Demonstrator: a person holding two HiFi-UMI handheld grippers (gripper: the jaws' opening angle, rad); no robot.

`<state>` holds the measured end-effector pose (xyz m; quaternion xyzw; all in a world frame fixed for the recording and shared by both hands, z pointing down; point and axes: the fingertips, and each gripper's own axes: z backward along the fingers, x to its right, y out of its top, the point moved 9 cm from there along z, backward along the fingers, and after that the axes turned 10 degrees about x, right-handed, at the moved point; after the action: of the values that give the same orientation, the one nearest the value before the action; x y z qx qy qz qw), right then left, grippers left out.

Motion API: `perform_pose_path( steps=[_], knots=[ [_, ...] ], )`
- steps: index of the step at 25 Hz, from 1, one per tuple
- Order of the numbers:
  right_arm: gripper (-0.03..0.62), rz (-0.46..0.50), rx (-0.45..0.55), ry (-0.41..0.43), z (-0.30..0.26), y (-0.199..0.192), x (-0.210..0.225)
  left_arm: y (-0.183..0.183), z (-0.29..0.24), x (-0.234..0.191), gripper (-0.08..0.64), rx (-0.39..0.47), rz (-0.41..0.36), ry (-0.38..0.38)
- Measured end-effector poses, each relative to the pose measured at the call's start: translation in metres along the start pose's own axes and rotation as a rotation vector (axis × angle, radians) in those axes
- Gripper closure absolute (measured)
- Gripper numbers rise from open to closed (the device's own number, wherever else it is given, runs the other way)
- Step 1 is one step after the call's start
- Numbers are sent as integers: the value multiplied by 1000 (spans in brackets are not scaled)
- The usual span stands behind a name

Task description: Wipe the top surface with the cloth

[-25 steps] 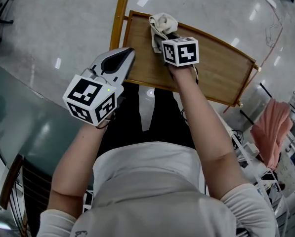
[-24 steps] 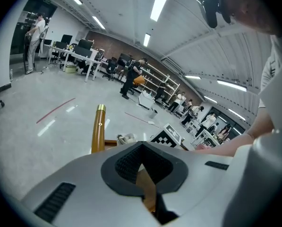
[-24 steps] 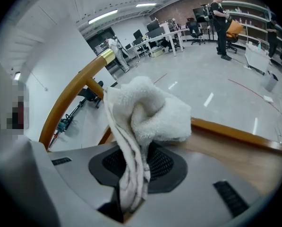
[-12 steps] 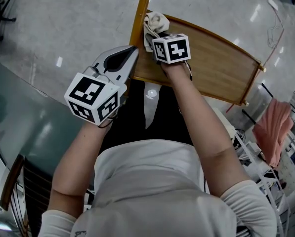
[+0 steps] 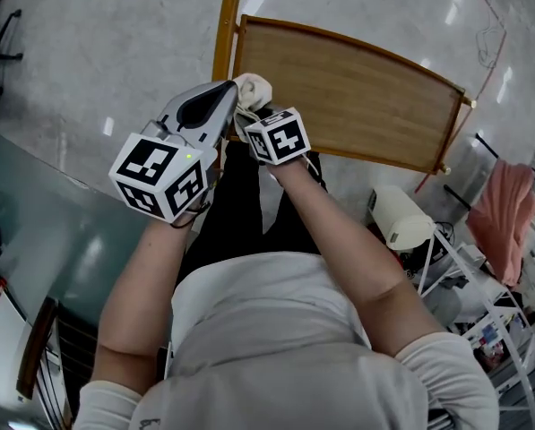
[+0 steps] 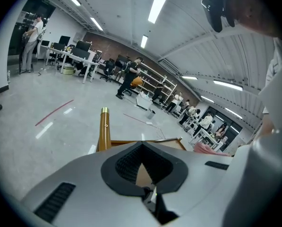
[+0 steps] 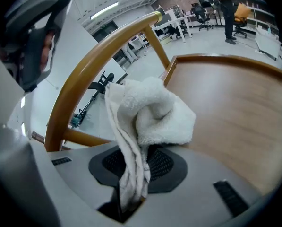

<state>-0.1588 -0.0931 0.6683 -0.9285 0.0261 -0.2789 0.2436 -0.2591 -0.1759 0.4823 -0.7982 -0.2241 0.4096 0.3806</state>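
Right gripper view shows your right gripper (image 7: 133, 176) clamped on a hanging fold of the cloth (image 7: 152, 117). The rest is bunched into a wad just ahead of the jaws, over the near left corner of the wooden top (image 7: 230, 122) and close beside its corner post (image 7: 91, 65). The cloth looks like white terry, likely light, soft and limp. It should mould to the wood, but may roll up or drag out of the pinch if you push hard. A hold close to the wad, as you have, seems right; a grip on a loose edge would let it flop. Your left gripper (image 6: 143, 162) has its jaws together on nothing, held just beside the right one.
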Motion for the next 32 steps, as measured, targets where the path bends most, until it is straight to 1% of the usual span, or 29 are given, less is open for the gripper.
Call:
perform_pose_path(
  steps=[2, 4, 8, 10, 13, 16, 19, 25, 29, 32],
  knots=[
    [492, 18, -17, 14, 1, -15, -9, -1, -6, 6, 554, -7, -8, -16],
    [492, 43, -21, 13, 6, -23, -8, -3, -17, 17, 554, -17, -13, -32],
    [492, 33, -16, -5, 31, -35, 18, -8, -40, 47, 554, -53, -36, -83],
    [492, 13, -4, -28, 53, -44, 39, -12, -52, 63, 554, -76, -48, -112],
    [492, -36, 22, -86, 94, -64, 76, -22, -71, 87, 553, -120, -61, -159],
    [492, -100, 53, -151, 143, -86, 121, -30, -96, 112, 554, -153, -74, -194],
    [492, -145, 73, -219, 191, -108, 167, -39, -124, 139, 554, -177, -91, -224],
    [491, -202, 108, -332, 278, -143, 246, -58, -182, 189, 554, -215, -106, -268],
    [492, -224, 124, -381, 323, -165, 284, -75, -213, 218, 554, -235, -108, -275],
    [491, -223, 117, -422, 350, -174, 307, -84, -232, 238, 554, -238, -98, -289]
  ],
)
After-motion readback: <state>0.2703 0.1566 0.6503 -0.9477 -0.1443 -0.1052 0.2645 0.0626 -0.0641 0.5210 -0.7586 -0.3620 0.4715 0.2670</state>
